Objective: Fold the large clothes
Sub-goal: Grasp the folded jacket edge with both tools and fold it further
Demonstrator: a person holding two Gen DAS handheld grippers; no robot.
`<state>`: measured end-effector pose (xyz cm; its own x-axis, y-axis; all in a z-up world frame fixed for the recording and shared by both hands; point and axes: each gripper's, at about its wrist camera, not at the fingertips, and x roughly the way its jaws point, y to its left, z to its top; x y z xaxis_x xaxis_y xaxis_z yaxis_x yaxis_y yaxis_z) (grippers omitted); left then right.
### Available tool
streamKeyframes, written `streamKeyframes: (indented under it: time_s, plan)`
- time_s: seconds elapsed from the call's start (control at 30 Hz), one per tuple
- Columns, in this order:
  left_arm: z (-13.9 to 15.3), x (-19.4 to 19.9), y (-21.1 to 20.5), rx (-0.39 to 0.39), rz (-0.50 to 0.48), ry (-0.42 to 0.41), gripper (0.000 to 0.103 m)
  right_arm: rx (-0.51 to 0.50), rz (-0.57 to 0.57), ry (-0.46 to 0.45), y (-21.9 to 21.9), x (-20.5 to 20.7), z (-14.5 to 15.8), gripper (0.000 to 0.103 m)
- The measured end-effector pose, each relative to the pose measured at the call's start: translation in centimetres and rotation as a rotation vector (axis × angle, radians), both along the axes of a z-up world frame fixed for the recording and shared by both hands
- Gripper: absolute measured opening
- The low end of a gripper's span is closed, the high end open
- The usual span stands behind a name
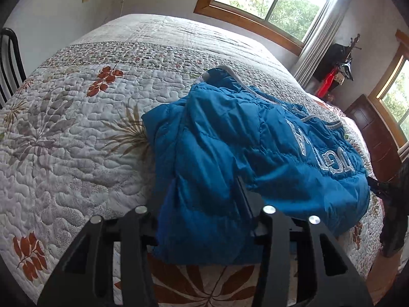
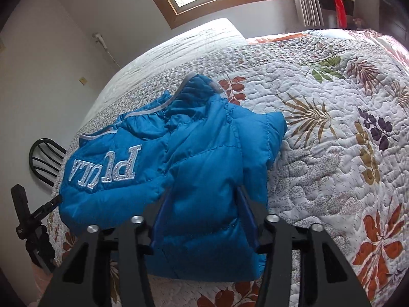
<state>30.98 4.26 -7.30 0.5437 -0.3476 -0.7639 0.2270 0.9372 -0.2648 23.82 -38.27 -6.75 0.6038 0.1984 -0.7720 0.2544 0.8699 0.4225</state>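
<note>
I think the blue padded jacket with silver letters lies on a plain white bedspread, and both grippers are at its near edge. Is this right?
Not quite. The bedspread is not plain white: it is a quilted cover printed with orange, brown, green and purple leaves, as the right wrist view shows. The rest holds: the blue padded jacket with silver letters lies on it, with the left gripper and the right gripper at its near edge.
</note>
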Motion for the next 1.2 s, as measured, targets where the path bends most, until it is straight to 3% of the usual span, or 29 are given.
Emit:
streamKeyframes:
  time_s: [0.07, 0.13, 0.23, 0.37, 0.47, 0.53, 0.7, 0.77, 0.87, 0.93, 1.07, 1.2]
  plan:
    - [0.2, -0.1, -0.5, 0.026, 0.007, -0.018, 0.026, -0.021, -0.014, -0.008, 0.0, -0.2, 0.4, 0.023]
    - [0.6, 0.0, -0.4, 0.014, 0.020, -0.034, 0.020, -0.006, -0.026, -0.043, -0.3, -0.6, 0.9, 0.016]
    - [0.3, 0.7, -0.2, 0.011, 0.029, -0.032, 0.018, 0.010, -0.041, -0.032, -0.8, -0.3, 0.2, 0.015]
    - [-2.8, 2.5, -1.1, 0.050, 0.020, 0.009, 0.018, 0.017, -0.042, 0.028, -0.8, 1.2, -2.6, 0.018]
    - [-3.0, 2.0, -2.7, 0.151, 0.016, -0.043, 0.019, -0.011, -0.034, 0.037, -0.3, 1.8, -3.4, 0.019]
    - [-2.8, 1.9, -2.9, 0.177, 0.015, -0.049, 0.019, -0.022, -0.032, 0.041, -0.2, 1.7, -3.0, 0.019]
    - [-0.3, 1.4, -1.1, 0.141, 0.006, -0.039, 0.023, -0.047, -0.037, -0.005, -0.5, 0.3, -0.2, 0.027]
    - [1.4, 1.4, 0.0, 0.095, 0.008, -0.062, 0.036, -0.048, -0.028, -0.051, -0.7, -0.1, 1.5, 0.037]
    - [3.3, 2.5, -0.1, 0.086, 0.001, -0.084, 0.040, -0.021, 0.004, -0.077, -1.0, 1.4, 3.3, 0.053]
    - [3.5, 4.2, -1.0, 0.100, -0.019, -0.062, 0.041, -0.020, 0.019, -0.055, -1.3, 3.7, 3.5, 0.060]
    - [2.0, 7.8, -3.0, 0.121, -0.040, 0.007, 0.041, -0.017, 0.062, 0.007, -1.1, 7.9, 2.4, 0.065]
    - [0.6, 10.4, -4.4, 0.155, -0.055, 0.042, 0.050, -0.063, 0.037, 0.093, -1.4, 11.1, 0.4, 0.073]
